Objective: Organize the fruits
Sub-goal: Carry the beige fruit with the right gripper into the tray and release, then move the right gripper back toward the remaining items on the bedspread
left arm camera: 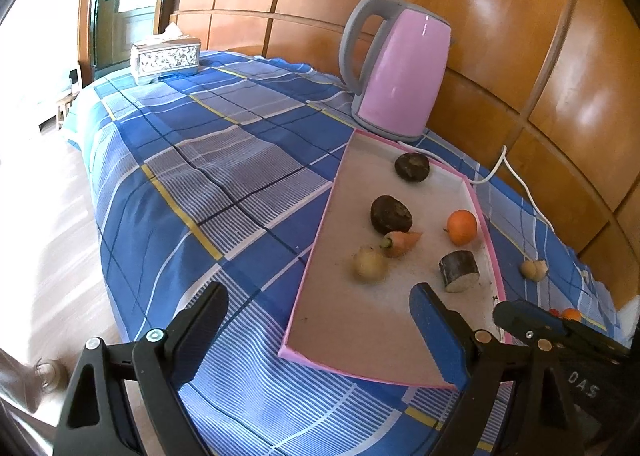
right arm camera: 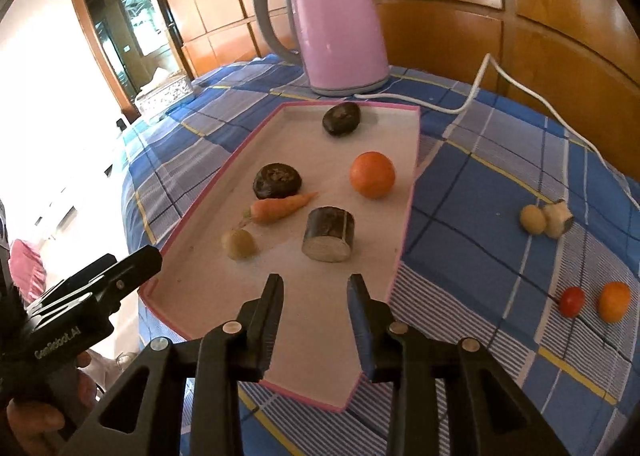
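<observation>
- Risking a roll: the cut dark stub (right arm camera: 329, 234) lies just ahead of the right gripper (right arm camera: 316, 298), whose jaws stand narrowly apart and empty; a glancing pinch could send it against the carrot (right arm camera: 280, 208).
- Left gripper (left arm camera: 316, 316) is spread wide, empty, straddling the pink-rimmed tray (left arm camera: 316, 256)'s near left edge; it could nudge the rim.
- Four small fruits sit outside on the checked cloth (right arm camera: 472, 183): two pale ones touching (right arm camera: 546, 219), a red one (right arm camera: 571, 300) beside an orange one (right arm camera: 614, 300).
- Tray already holds six pieces, well spaced.
</observation>
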`<state>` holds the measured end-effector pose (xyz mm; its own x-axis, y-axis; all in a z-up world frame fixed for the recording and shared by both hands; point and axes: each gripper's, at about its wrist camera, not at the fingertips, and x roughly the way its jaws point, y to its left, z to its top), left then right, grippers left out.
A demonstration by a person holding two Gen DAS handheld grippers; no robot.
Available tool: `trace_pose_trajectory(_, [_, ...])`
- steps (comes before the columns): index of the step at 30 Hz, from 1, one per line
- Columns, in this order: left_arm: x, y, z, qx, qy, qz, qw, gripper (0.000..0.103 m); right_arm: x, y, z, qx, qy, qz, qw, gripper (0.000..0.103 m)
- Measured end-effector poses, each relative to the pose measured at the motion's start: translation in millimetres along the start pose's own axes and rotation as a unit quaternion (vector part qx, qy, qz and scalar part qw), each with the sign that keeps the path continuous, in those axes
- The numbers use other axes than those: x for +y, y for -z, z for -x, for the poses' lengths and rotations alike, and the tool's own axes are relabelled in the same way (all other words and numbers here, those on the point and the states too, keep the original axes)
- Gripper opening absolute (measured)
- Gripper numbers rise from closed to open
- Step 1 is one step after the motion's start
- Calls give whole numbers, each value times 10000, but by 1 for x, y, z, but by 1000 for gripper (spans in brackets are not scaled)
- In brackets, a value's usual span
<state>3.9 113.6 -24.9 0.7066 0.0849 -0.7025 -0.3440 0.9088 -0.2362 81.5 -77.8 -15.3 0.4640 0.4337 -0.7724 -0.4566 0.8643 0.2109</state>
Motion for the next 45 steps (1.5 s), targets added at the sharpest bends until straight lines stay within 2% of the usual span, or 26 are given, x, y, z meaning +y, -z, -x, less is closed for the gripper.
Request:
trace_pose_trajectory(16, [-13,5,-1,95,95,-300,9995,93,-27,16,36,-450,774,-376,9953,36])
trace_pose_trajectory(27, [-31,9,-4,219,171,-581,9979,93,-64,38,52,-555,1414,-928,9840,40])
trace_pose_trajectory(30, [-42,2,-3,185,278,-667,9972,93,-87,47,55,-528,1752,-1289,9746,40])
trace_pose_trajectory(32, [-47,1,1,113,310,-760,9966,93,-105,52,61,-572,1796,-1657,9680,40])
trace_pose_trajectory(37, [-54,13,3,206,422,-958,9943,93,-125,67,76,-625,2131,-1818,9579,40])
trace_pose_trajectory(40, [-61,17,5,219,495,-1085,9926,93,-144,83,90,-676,2476,-2082,9438,40])
trace_pose_trajectory(42, [-65,17,8,171,558,-1146,9917,93,-161,94,99,-676,2727,-2322,9312,50])
trace_pose_trajectory(45, [-69,18,11,153,652,-1232,9901,93,-187,108,111,-696,3081,-2670,9105,51])
